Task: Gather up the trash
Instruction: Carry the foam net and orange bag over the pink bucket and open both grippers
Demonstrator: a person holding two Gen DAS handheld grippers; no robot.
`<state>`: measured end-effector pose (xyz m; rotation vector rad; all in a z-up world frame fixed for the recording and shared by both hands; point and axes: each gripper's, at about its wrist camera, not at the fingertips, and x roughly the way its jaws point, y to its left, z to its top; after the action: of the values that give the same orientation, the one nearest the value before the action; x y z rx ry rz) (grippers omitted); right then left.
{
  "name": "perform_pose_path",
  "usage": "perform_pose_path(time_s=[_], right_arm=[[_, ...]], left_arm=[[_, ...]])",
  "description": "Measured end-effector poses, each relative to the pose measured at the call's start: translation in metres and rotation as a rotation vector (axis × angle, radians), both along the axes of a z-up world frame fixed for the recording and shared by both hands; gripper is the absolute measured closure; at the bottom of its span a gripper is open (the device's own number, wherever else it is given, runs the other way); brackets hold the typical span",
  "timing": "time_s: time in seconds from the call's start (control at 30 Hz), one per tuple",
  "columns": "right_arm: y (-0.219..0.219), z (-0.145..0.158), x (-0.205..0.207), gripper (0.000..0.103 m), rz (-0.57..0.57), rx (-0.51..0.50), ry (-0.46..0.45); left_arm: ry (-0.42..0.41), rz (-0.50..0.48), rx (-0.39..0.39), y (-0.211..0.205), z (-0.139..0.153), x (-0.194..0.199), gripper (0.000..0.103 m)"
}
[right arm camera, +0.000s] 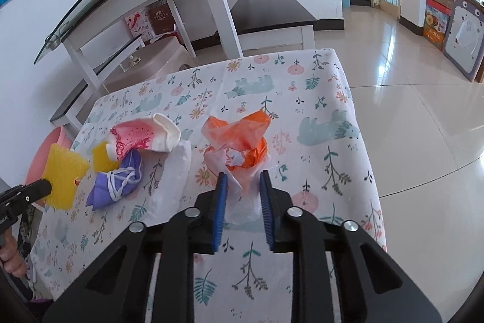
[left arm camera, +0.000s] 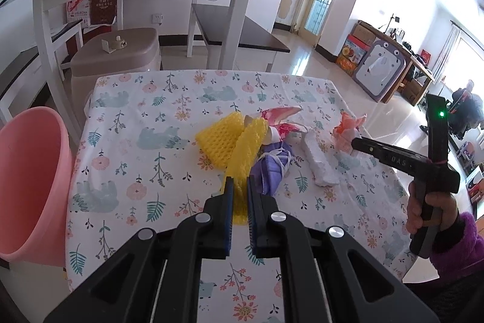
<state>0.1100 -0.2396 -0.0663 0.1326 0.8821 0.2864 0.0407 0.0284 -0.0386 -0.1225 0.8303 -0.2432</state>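
- The left gripper [left arm camera: 240,183] has its blue-padded fingers [left arm camera: 229,202] clenched on a yellow foam net [left arm camera: 242,153], which rises out of the grip toward the heap.
- The right gripper [right arm camera: 243,179] has its fingers [right arm camera: 220,202] released, one either side of the pale tail of an orange plastic bag [right arm camera: 239,141] lying on the counter [right arm camera: 332,171].
- Just beside the held net lie a second yellow foam net [left arm camera: 216,141], a crumpled purple mask [left arm camera: 272,168] and a pink-and-white paper cup [right arm camera: 142,135], all bunched together.
- A white foam strip [left arm camera: 320,168] lies between that heap and the orange bag.
- A pink bucket [left arm camera: 30,186] stands off the counter's left edge.
- The counter wears a flowered cloth with pale bears.
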Motion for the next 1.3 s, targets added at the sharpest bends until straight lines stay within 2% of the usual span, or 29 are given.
perform_pose_path(time_s=[0.27,0.5,0.77,0.97,1.17,1.3], right_arm=[[0.009,0.024,-0.018,0.088,0.019,0.019,-0.079],[0.042,0.056,-0.029,0.088,0.118,0.056,-0.162],[0.121,0.079,-0.030,0.088,0.352,0.080,-0.186],[0.194,0.089,-0.029,0.088,0.524,0.085,-0.184],[0.262,0.094,-0.029,0.088,0.667,0.102,-0.156],[0.303,0.090,-0.028,0.088,0.733,0.115,-0.124]], left_arm=[[-0.035,0.015,-0.015,0.011,0.007,-0.006,0.096],[-0.073,0.047,-0.027,0.023,0.015,-0.012,0.096],[-0.143,0.159,-0.015,0.059,0.033,-0.028,0.096],[-0.187,0.296,0.024,0.102,0.044,-0.047,0.096],[-0.187,0.440,0.030,0.149,0.045,-0.065,0.096],[-0.160,0.519,0.001,0.177,0.040,-0.076,0.096]])
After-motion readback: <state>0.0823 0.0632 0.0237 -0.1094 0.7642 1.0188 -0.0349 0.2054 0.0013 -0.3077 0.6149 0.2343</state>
